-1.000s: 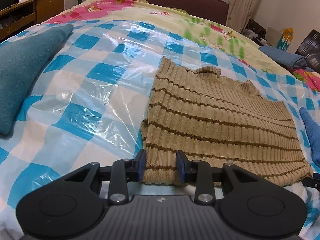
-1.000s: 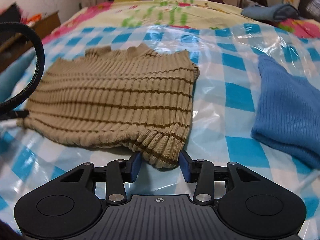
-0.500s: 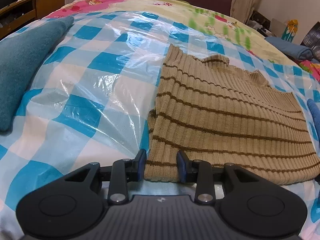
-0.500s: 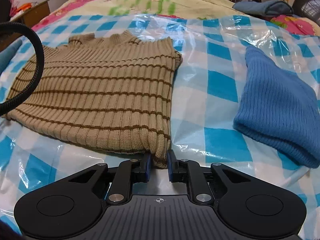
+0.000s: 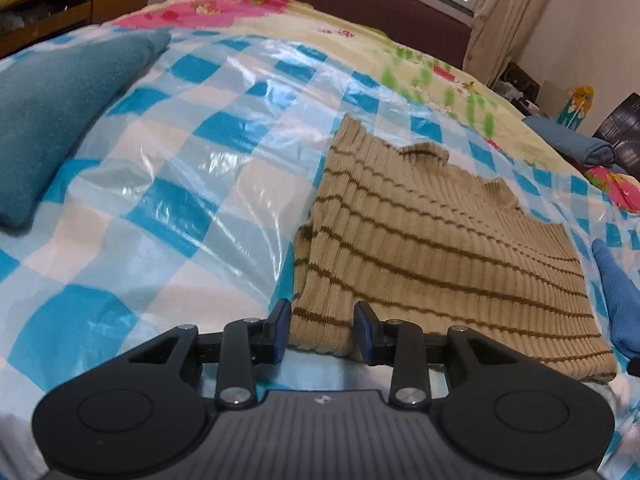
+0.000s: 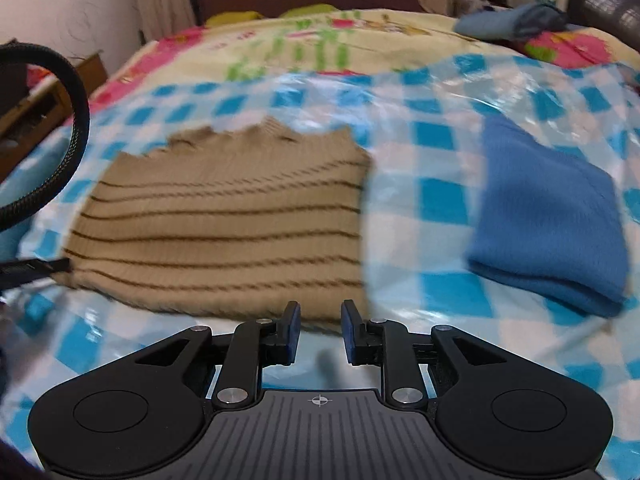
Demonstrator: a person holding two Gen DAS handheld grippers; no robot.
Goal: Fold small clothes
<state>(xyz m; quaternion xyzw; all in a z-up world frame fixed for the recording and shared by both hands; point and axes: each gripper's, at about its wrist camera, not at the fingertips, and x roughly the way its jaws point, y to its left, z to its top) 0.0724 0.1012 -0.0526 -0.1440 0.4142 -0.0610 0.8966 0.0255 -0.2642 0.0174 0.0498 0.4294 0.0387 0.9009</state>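
Your right gripper (image 6: pixel 320 332) is letting go: half a second ago its pads were pinched narrow on the near corner of the tan striped knit top (image 6: pixel 224 232), and now the jaws are standing apart with nothing between them, the hem lying just ahead of the tips. The right view is smeared, so you are probably moving that hand.

Your left gripper (image 5: pixel 322 330) is straddling the opposite near corner of the top (image 5: pixel 432 248), jaws wide, with the fabric sitting between the pads (image 5: pixel 280 330) but not visibly squeezed; this has barely changed over the last second.

The top is lying flat and already folded on the blue-checked plastic sheet (image 5: pixel 168 184), directly ahead of both claws. That suggests this fold is being finished. A folded blue cloth (image 6: pixel 548 220) is lying off to the right of your right claw, a teal one (image 5: pixel 52 120) far to the left of your left.
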